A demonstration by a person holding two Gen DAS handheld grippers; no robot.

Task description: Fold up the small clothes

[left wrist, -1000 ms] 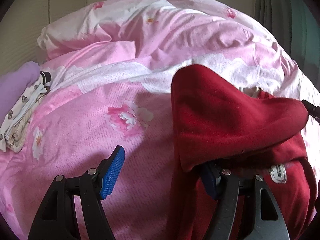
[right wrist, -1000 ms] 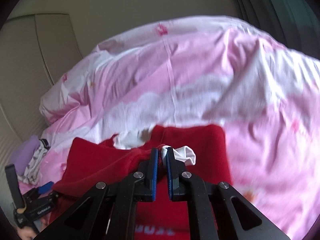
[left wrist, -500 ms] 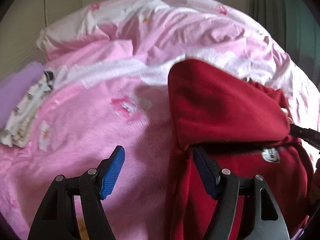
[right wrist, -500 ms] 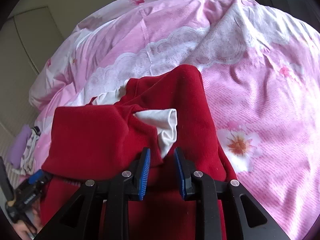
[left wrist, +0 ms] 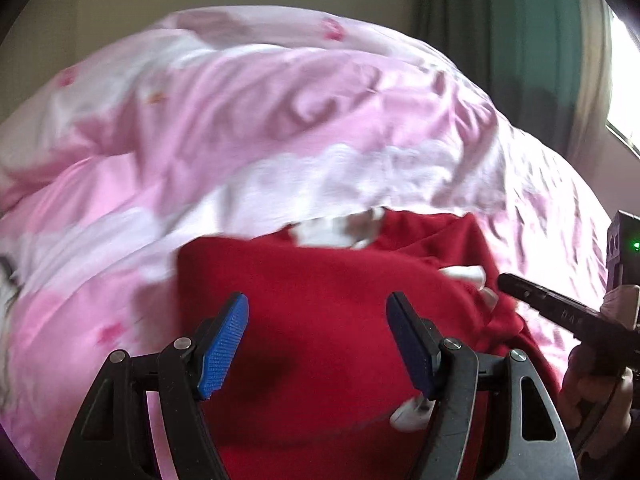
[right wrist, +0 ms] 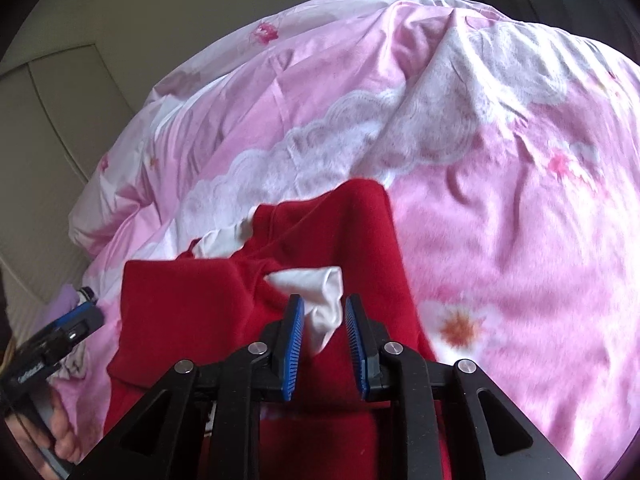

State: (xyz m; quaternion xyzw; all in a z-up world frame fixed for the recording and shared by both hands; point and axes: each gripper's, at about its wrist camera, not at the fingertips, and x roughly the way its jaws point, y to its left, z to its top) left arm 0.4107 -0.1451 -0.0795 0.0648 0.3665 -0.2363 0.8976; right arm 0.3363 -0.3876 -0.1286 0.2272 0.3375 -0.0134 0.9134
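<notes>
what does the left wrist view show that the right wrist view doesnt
Only the left wrist view: the green curtain and bright window at right, and the left gripper from behind, jaws wide over the cloth, gripping nothing.

Only the right wrist view: the padded wall panels, an orange-centred flower print, and the right gripper from behind, jaws closing around a white cuff.

Both: the red garment half folded on the pink bedspread.

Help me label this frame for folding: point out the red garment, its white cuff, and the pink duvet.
red garment (right wrist: 180, 300): right wrist view, on the folded-over flap.
white cuff (right wrist: 320, 284): right wrist view, on the cuff's upper fold.
pink duvet (right wrist: 520, 260): right wrist view, on bare cover right of the garment.
</notes>
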